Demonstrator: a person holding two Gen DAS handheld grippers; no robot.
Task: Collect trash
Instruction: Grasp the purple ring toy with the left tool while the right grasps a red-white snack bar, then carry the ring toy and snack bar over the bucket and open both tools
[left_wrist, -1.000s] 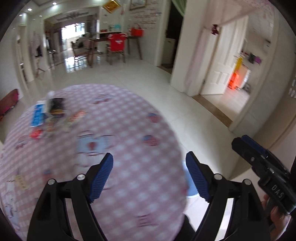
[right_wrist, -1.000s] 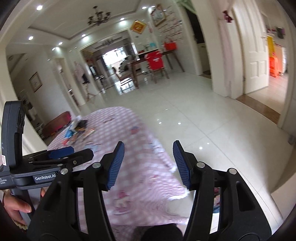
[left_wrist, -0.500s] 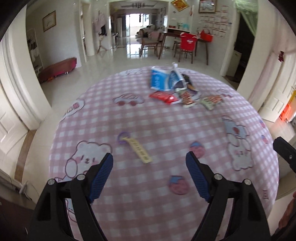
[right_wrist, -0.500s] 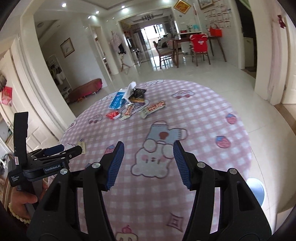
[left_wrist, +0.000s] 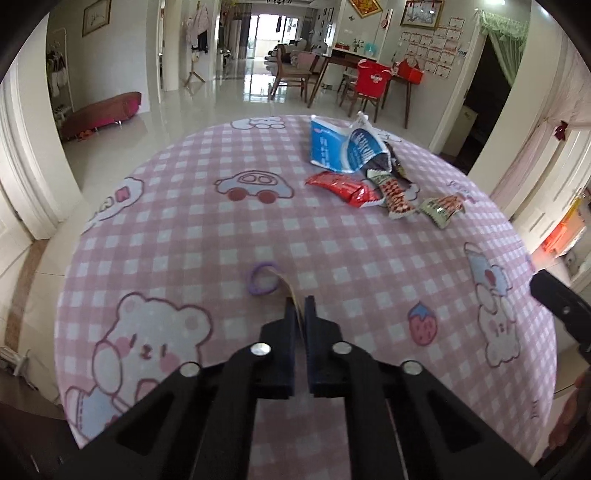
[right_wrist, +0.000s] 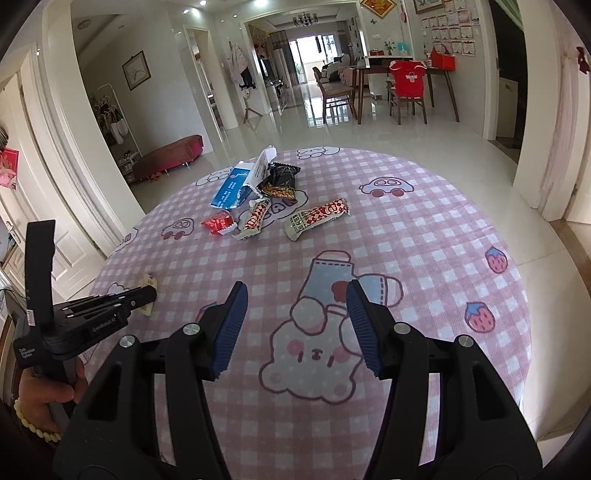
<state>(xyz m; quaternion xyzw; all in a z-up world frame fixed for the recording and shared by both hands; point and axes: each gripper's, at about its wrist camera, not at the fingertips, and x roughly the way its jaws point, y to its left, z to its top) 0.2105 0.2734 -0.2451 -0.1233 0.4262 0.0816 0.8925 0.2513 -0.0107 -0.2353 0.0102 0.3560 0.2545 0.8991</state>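
Observation:
A round table under a pink checked cloth (left_wrist: 184, 236) fills both views. My left gripper (left_wrist: 300, 301) is shut on a thin yellow wrapper strip (left_wrist: 287, 286) that lies near the table's front, beside a purple ring (left_wrist: 260, 278). The right wrist view shows the same gripper (right_wrist: 149, 293) on the yellow strip (right_wrist: 150, 279). On the far side lies a pile of trash: a blue-and-white bag (left_wrist: 332, 147), a red wrapper (left_wrist: 343, 186), red-and-white checked wrappers (right_wrist: 321, 216) and a black packet (right_wrist: 282, 179). My right gripper (right_wrist: 295, 291) hangs open over the bear print, holding nothing.
Glossy white floor tiles surround the table. Far behind it stand a wooden dining table and chairs, one draped with a red shirt (right_wrist: 408, 79). A red bench (left_wrist: 103, 112) sits by the left wall. A hand (right_wrist: 48, 398) holds the left gripper's handle.
Both views swung from the table's edge and floor onto the tabletop. The left jaws, wide apart before, have shut on the yellow strip. The right jaws stand as wide as before.

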